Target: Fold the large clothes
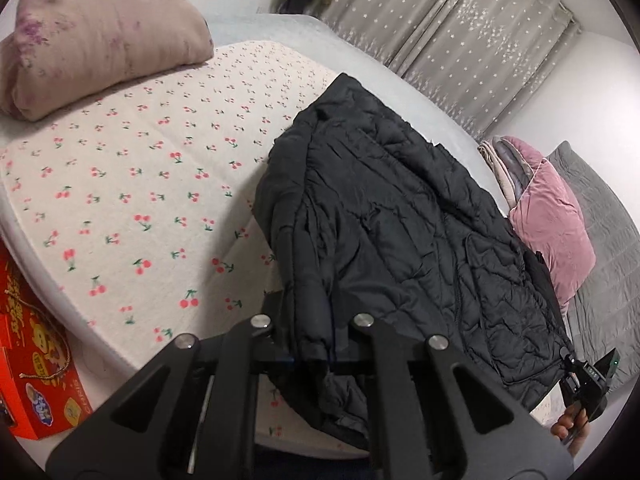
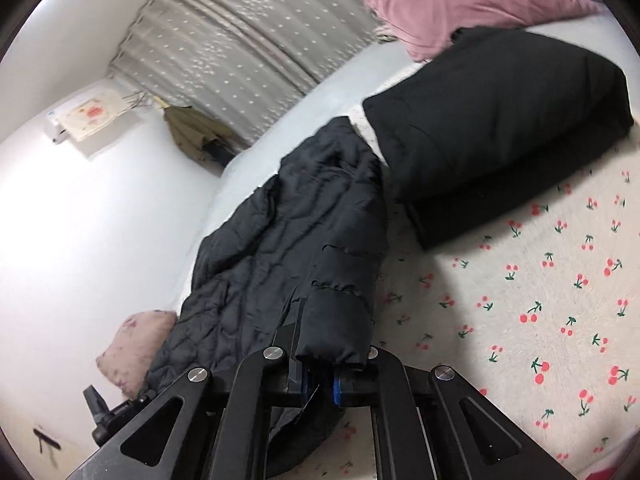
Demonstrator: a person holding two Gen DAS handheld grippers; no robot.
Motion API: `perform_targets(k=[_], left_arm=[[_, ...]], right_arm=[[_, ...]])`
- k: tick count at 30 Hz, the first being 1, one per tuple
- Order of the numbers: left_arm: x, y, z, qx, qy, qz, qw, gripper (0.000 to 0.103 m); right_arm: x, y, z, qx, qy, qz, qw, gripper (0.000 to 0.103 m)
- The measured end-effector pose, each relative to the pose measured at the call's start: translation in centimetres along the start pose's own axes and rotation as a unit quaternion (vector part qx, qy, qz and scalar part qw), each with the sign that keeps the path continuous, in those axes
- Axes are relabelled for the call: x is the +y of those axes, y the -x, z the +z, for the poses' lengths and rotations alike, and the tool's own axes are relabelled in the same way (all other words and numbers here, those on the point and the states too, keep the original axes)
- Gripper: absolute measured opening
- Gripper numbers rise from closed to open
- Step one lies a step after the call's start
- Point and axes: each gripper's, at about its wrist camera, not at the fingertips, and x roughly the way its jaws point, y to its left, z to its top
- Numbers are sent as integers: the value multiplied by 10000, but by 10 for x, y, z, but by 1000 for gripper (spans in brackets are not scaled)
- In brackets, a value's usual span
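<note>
A black quilted jacket (image 1: 400,216) lies lengthwise on the cherry-print bed sheet (image 1: 132,184), one side folded over. My left gripper (image 1: 310,344) is shut on the jacket's near hem edge. My right gripper (image 2: 320,360) is shut on the jacket (image 2: 296,240) at a puffy sleeve or edge, lifting it a little off the sheet (image 2: 540,300). The right gripper also shows at the lower right of the left wrist view (image 1: 588,376), held by a hand. The fingertips are hidden in the cloth.
A folded black garment (image 2: 500,120) lies on the bed beside the jacket. A pink pillow (image 1: 548,220), grey quilt (image 1: 600,248), mauve floral pillow (image 1: 100,36), red box (image 1: 36,360) and starred curtains (image 1: 460,32) surround the bed.
</note>
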Motion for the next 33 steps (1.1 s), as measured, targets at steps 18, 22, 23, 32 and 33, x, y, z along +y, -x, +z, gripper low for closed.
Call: perform_targets(k=[18, 22, 23, 32, 33], left_arm=[[-17, 47, 15, -508, 292, -222, 9980, 11], [-5, 49, 12, -453, 425, -196, 9979, 11], [-3, 49, 10, -416, 444, -218, 9979, 11], [24, 39, -14, -61, 802, -303, 9963, 11], [25, 42, -12, -87, 831, -362, 9958, 10]], right_arm=[[14, 44, 17, -328, -437, 1124, 9922, 6], [11, 51, 20, -369, -482, 1110, 9920, 6], [9, 54, 18, -365, -560, 1133, 9913, 6], [0, 62, 10, -320, -596, 1092, 9917, 6], [2, 63, 11, -336, -604, 1128, 9912, 6]])
